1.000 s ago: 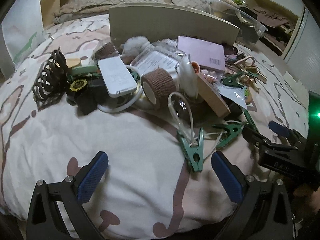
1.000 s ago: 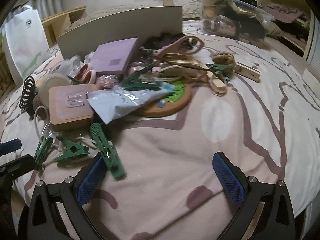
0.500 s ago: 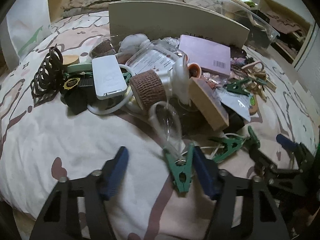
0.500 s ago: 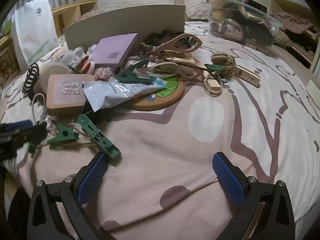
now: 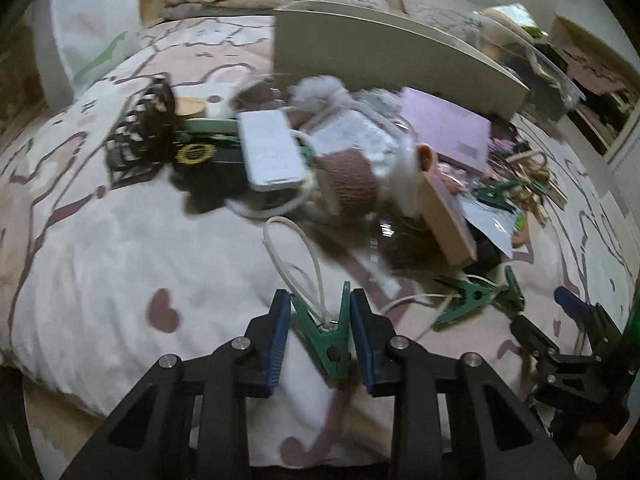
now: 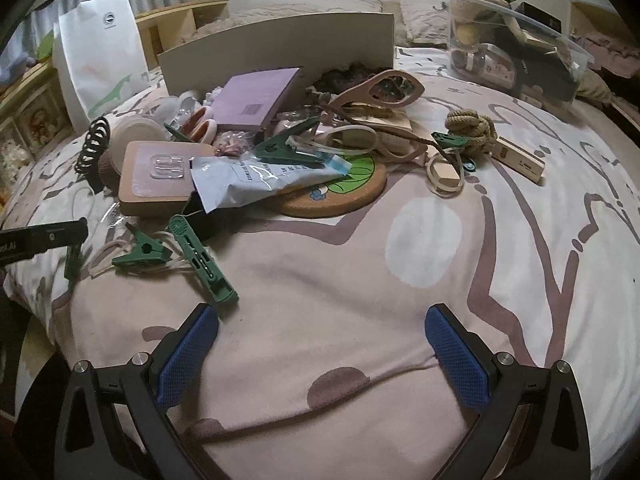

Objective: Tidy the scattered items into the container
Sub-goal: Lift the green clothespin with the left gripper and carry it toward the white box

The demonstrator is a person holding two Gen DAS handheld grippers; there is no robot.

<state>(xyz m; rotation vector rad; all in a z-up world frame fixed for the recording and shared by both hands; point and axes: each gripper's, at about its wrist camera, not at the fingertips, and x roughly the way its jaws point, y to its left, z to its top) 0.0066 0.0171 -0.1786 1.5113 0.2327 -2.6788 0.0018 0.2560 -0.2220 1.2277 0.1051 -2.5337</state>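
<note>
Left gripper [image 5: 320, 320] closing on a green clothes peg [image 5: 326, 338], handles splayed away; right gripper [image 6: 320, 354] gapes wide, empty.

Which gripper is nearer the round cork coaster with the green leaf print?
Right. The right gripper hangs open over bare bedding just in front of the cork coaster; the left gripper, closing around a green clothespin, sits beyond the pile's left side.
</note>
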